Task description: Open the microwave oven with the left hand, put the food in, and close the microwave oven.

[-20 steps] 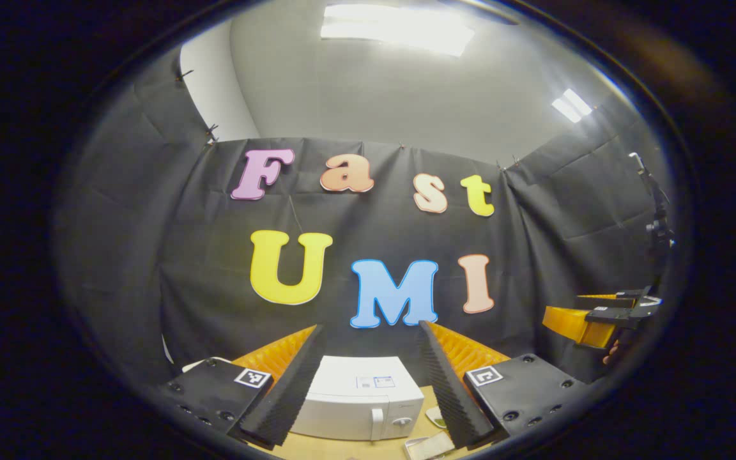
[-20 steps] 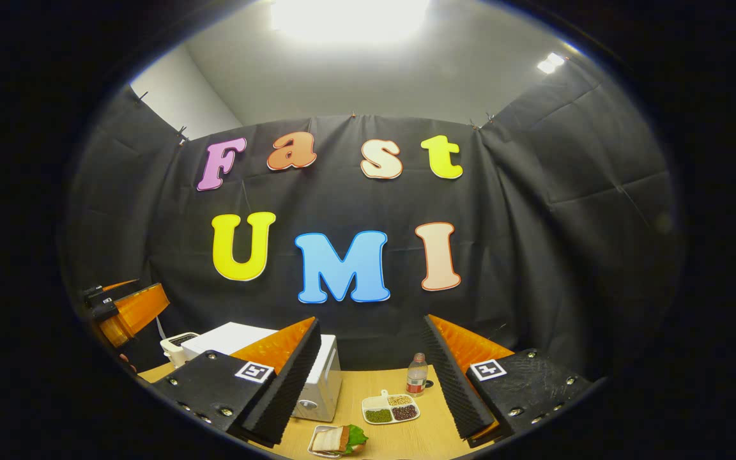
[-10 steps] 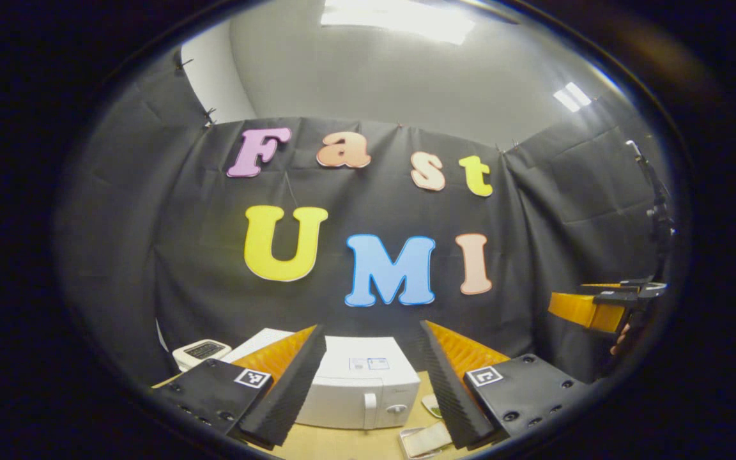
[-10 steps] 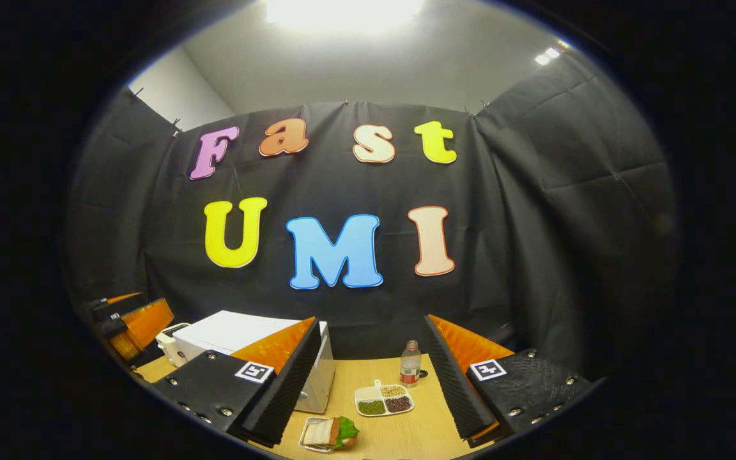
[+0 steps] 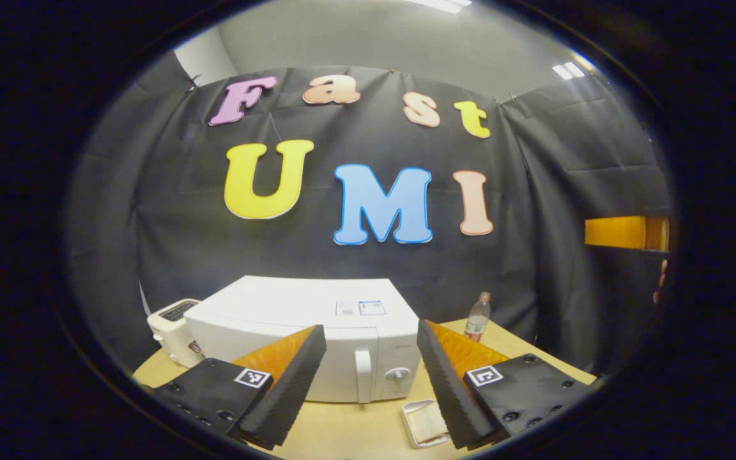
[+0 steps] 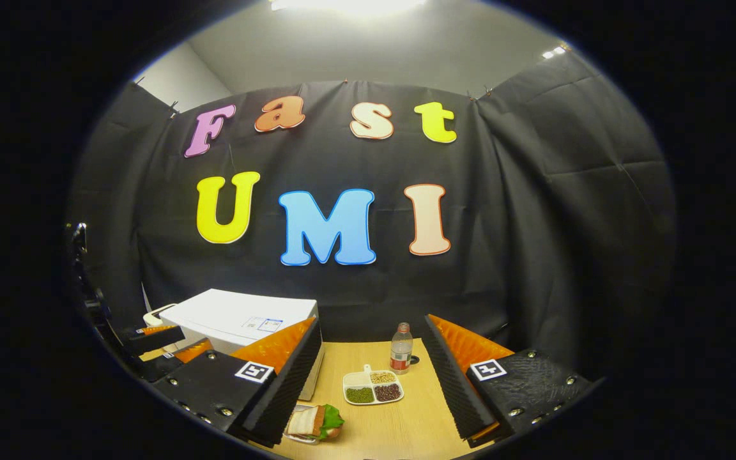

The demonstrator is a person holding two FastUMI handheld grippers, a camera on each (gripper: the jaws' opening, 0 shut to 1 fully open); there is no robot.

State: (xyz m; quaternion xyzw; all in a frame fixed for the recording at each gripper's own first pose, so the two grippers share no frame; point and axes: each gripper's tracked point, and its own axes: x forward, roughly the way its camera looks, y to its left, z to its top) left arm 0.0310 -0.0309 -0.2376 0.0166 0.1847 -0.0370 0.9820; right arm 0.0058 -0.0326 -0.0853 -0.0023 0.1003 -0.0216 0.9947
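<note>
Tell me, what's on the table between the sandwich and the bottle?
A divided snack tray of beans sits between the sandwich and the bottle, seen in the right gripper view.

Left claw (image 5: 371,383) fingers spread wide, nothing held; right claw (image 6: 371,383) likewise.

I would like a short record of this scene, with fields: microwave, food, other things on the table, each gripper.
microwave: white microwave, door shut, handle right of the door
food: sandwich in a small dish, in front of the microwave
other things: toaster left of the microwave; bottle; snack tray with three compartments
table: wooden table
left gripper: open, facing the handle, holding nothing
right gripper: open, holding nothing
</note>
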